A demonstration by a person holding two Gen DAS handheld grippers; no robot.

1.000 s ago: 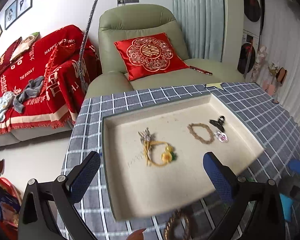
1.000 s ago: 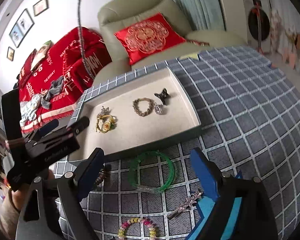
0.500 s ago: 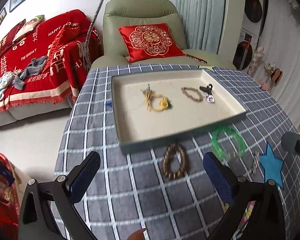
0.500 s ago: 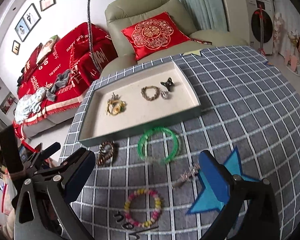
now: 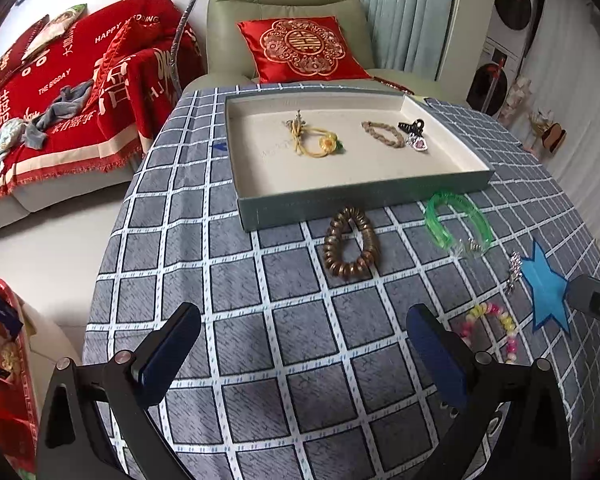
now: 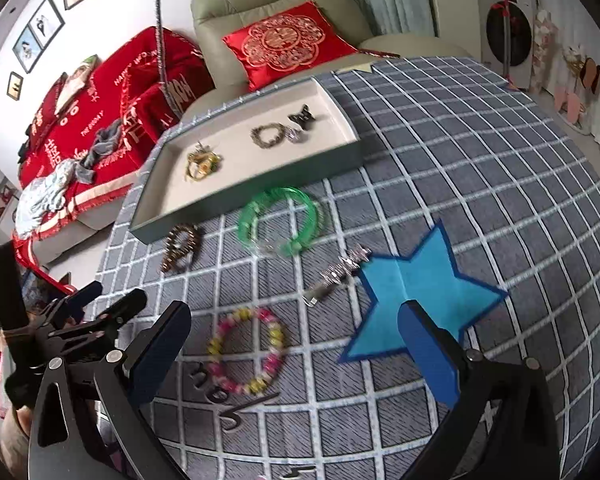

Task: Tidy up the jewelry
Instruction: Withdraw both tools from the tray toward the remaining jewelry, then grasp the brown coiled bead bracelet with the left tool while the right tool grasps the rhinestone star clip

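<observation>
The checked table (image 5: 260, 288) carries a shallow tray (image 5: 364, 196) holding a few pieces. In front of it lie a green bangle (image 6: 282, 220), brown bracelet (image 5: 350, 248) and pink-yellow bead bracelet (image 6: 246, 350). The left claw (image 5: 300, 352) and right claw (image 6: 296, 354) gape wide, empty.

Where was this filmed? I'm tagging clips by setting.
Most likely a home living room. A pale green leather armchair with a red embroidered cushion stands behind the grey checked tablecloth, a sofa under a red printed throw sits beside it, and framed pictures hang on the wall.
</observation>
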